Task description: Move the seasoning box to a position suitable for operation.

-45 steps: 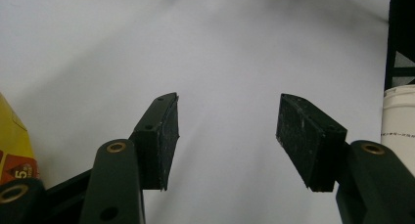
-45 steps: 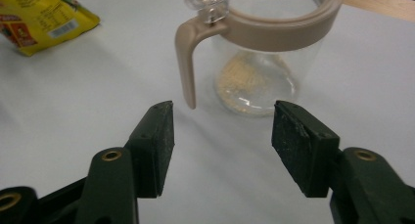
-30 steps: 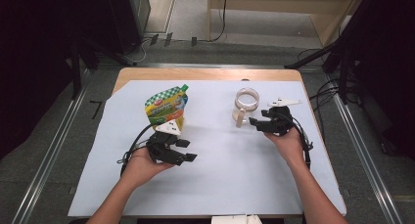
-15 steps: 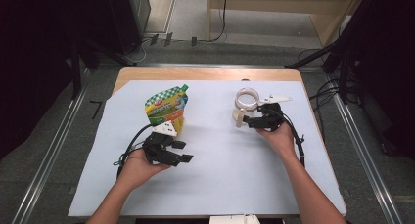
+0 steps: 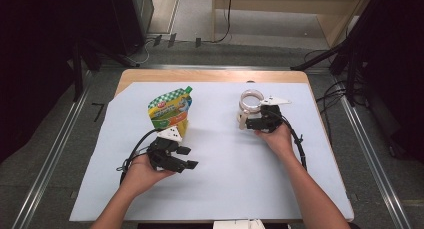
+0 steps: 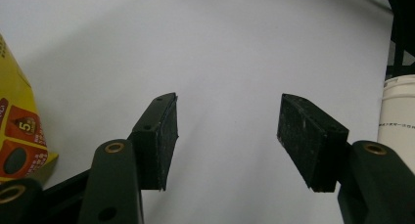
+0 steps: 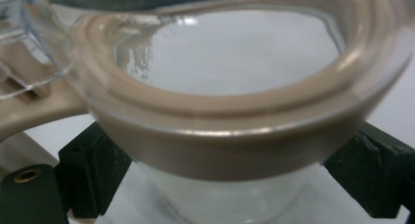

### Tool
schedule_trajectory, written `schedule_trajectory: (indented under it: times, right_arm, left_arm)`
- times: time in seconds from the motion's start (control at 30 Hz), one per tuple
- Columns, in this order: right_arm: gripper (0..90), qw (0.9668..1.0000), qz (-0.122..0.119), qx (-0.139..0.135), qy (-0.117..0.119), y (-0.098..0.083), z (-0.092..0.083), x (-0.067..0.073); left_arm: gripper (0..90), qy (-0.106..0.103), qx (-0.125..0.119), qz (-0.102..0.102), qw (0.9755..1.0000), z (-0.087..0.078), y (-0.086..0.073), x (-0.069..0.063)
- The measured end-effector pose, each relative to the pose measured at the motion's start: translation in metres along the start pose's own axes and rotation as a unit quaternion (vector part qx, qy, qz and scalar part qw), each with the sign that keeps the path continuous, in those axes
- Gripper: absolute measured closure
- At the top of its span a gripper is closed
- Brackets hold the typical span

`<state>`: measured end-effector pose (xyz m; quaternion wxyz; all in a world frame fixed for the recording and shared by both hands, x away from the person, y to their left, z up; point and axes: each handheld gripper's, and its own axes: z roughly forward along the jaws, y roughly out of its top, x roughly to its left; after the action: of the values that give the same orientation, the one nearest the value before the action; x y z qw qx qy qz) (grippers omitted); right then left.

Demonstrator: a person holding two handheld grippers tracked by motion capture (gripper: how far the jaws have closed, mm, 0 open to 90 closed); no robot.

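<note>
- The jar, a clear glass one with a tan rubber ring around its open mouth, stands upright on the white sheet that covers the bench, toward the far right part of it and well in from the right edge.
- The right gripper is at the jar's near side. In the right gripper view its two black jaws stand one on each side of the jar, low down by the glass body. They have just been opening, with the jar between them; whether the pads touch the glass I cannot tell.
- The tan clasp of the jar juts out beside one jaw.
- The left gripper rests in the person's hand over the near left part of the sheet. Its jaws are spread with only bare sheet between them, as the left gripper view shows.
- A yellow and green pouch stands just beyond the left gripper, well apart from the jar.
</note>
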<state>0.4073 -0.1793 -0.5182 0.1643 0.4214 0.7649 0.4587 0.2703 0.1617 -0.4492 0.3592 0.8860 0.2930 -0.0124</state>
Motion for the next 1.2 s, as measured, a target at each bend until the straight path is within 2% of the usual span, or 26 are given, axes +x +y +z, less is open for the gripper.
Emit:
schedule_trajectory:
  times: [0.23, 0.5, 0.9, 1.2]
  right_arm:
    - [10.0, 0.9998, -0.005, -0.018, -0.010, 0.000, 0.008, 0.003]
    - [10.4, 0.9998, -0.009, -0.016, -0.008, 0.003, 0.012, 0.003]
    - [12.1, 0.9994, -0.023, -0.013, -0.022, 0.005, 0.010, 0.007]
    - [12.3, 0.9994, -0.021, -0.016, -0.021, 0.004, 0.007, 0.009]
  left_arm:
    - [40.9, -0.003, 0.000, -0.003, 1.0000, 0.001, 0.000, 0.000]
    - [40.5, -0.006, 0.001, -0.003, 1.0000, 0.004, 0.001, 0.000]
    - [40.3, -0.004, 0.003, -0.003, 1.0000, 0.003, 0.001, 0.001]
    - [40.3, -0.004, 0.002, -0.004, 1.0000, 0.003, 0.001, 0.002]
